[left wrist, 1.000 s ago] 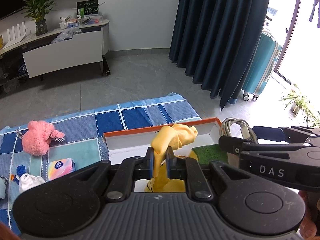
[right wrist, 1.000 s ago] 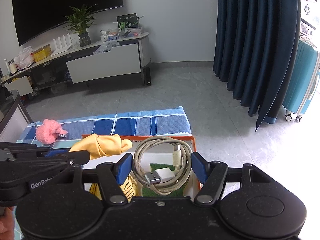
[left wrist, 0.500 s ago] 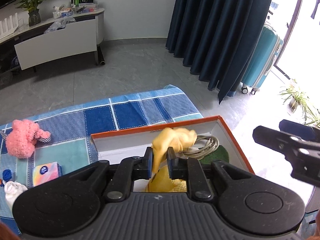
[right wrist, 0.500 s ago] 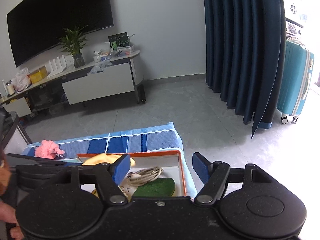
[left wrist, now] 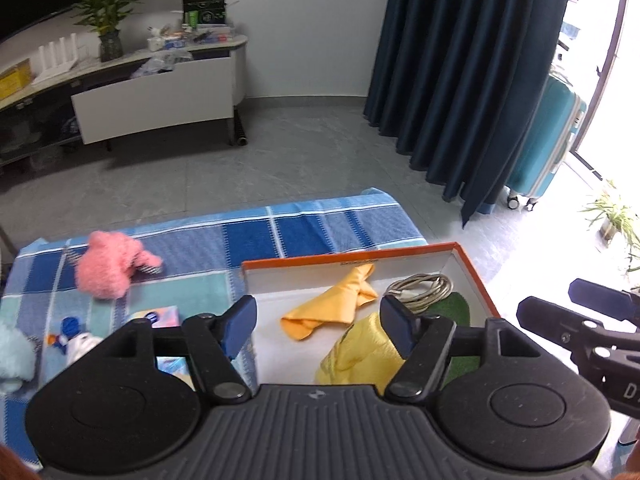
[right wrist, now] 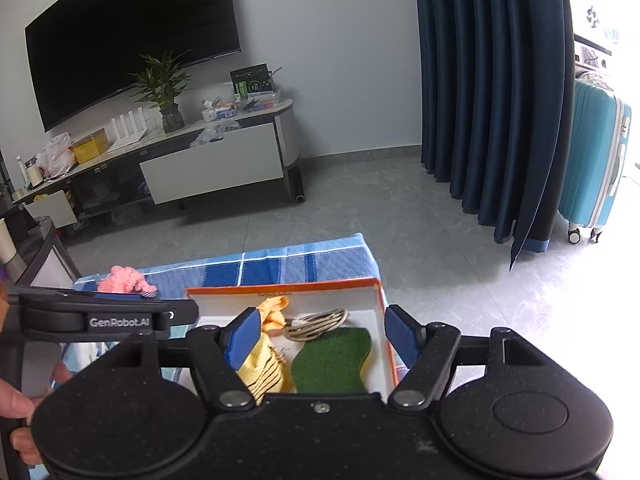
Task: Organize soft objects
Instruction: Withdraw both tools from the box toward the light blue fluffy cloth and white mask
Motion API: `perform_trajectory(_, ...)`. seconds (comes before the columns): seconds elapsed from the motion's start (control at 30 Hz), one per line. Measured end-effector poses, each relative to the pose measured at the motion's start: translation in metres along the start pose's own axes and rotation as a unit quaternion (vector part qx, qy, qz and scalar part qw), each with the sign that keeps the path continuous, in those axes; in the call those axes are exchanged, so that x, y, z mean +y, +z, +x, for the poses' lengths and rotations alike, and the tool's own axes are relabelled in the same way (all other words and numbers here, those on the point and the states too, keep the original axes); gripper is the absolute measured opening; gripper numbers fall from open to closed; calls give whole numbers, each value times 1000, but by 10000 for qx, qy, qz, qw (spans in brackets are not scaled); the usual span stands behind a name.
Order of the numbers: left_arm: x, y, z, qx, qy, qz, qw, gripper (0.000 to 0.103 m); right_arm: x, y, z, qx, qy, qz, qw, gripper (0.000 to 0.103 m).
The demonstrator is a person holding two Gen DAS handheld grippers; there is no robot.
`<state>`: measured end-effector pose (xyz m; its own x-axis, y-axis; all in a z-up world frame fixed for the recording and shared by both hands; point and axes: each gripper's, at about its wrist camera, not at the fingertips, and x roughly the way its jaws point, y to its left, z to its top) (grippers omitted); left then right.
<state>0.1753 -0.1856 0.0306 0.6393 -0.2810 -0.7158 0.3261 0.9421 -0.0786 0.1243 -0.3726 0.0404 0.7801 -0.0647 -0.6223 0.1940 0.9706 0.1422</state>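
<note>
An orange-rimmed white box [left wrist: 474, 272] [right wrist: 376, 286] sits on a blue checked cloth [left wrist: 248, 236]. Inside lie a yellow cloth [left wrist: 336, 306] [right wrist: 274, 310], a coiled cable [left wrist: 424, 286] [right wrist: 316, 322], a green pad [right wrist: 332, 362] and a striped yellow fabric [left wrist: 360, 356] [right wrist: 264, 368]. My left gripper [left wrist: 318, 326] hovers over the box; its jaws are opening and nothing is between them. My right gripper [right wrist: 320, 334] stands open above the box, holding nothing. A pink plush [left wrist: 110, 266] [right wrist: 124, 280] lies on the cloth to the left.
Left of the box on the cloth lie a tissue pack [left wrist: 160, 316], a small white and blue toy [left wrist: 72, 336] and a pale blue plush [left wrist: 12, 354]. Beyond are grey floor, a TV stand [right wrist: 208, 160], dark curtains [right wrist: 492, 100] and a teal suitcase [right wrist: 596, 160].
The left gripper let go of the yellow cloth, which now lies in the box, and drew back. The cable dropped from between the right jaws into the box, and that gripper pulled away.
</note>
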Motion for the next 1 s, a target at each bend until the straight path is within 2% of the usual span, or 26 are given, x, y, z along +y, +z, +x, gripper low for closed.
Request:
perform_trajectory(0.13, 3, -14, -17, -11, 389, 3, 9992, 85, 11, -5, -6, 78, 96, -74, 9999, 82)
perform_trajectory(0.33, 15, -29, -34, 45, 588, -258, 9979, 91, 32, -15, -12, 241, 175, -216, 9993, 82)
perform_trajectory(1.0, 70, -62, -81, -49, 945, -801, 9923, 94, 103, -34, -19, 473, 601, -668, 9948, 82)
